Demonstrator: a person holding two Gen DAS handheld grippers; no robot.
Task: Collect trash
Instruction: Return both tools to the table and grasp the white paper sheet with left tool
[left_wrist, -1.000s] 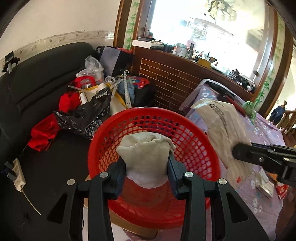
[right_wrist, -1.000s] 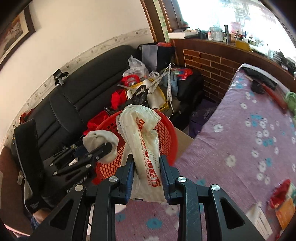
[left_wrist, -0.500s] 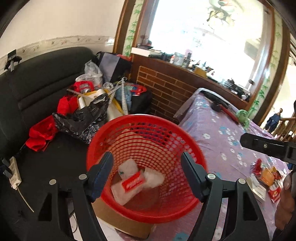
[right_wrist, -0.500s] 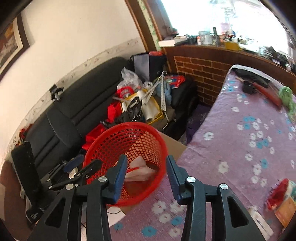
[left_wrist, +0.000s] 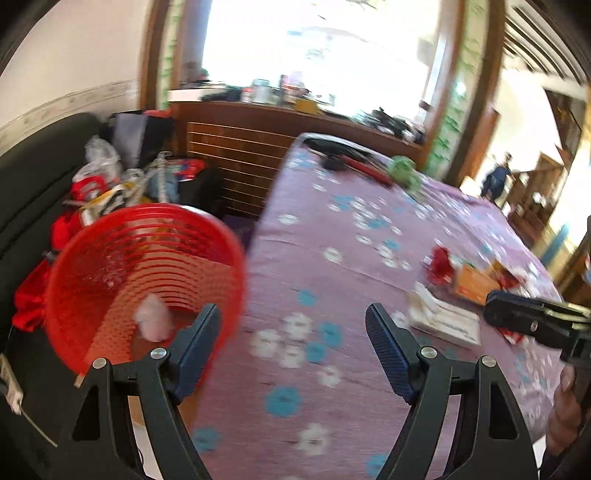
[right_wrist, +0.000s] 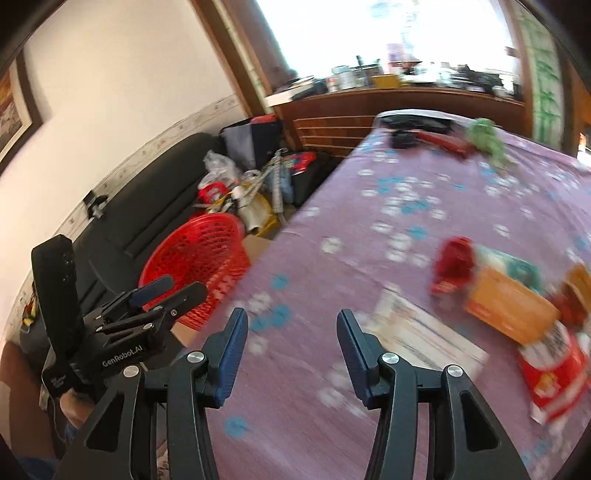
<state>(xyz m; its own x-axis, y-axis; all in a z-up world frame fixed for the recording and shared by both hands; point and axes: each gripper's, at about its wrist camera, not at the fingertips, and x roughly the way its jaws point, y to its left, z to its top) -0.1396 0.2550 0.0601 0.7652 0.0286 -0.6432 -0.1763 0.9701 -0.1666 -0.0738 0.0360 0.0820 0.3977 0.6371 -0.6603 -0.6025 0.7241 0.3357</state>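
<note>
a moment ago each tool pinched a piece of trash over the round red plastic mesh basket (left_wrist: 144, 280): the left gripper (left_wrist: 293, 347) a crumpled whitish wad, the right gripper (right_wrist: 291, 350) a long white plastic bag with red print. now both pairs of jaws are released, opening wider with nothing between them, and a pale crumpled wad (left_wrist: 153, 321) lies inside the basket, so that load looks delivered; the printed bag is not clearly visible there through the blur. both views have swung off the basket toward the purple flower-print cloth on the surface (left_wrist: 351, 258), which i read as a turn back for the next pieces. the remaining trash sits at about two to three o'clock in the right view: a flat white printed paper packet (right_wrist: 424, 332), an orange cardboard box (right_wrist: 509, 314), a crumpled red wrapper (right_wrist: 452, 269) and a red and white printed pouch (right_wrist: 554, 373). the packet lies nearest the right jaws and nothing blocks the way to it. the pieces crowd together, touching or overlapping, so taking one may drag another. at the far end, around twelve o'clock, lie a green bundle (right_wrist: 487, 138) and a dark tool with a red handle (right_wrist: 424, 138), well apart. the black sofa (right_wrist: 147, 206) at ten o'clock, piled with bags, is beyond the basket.
</note>
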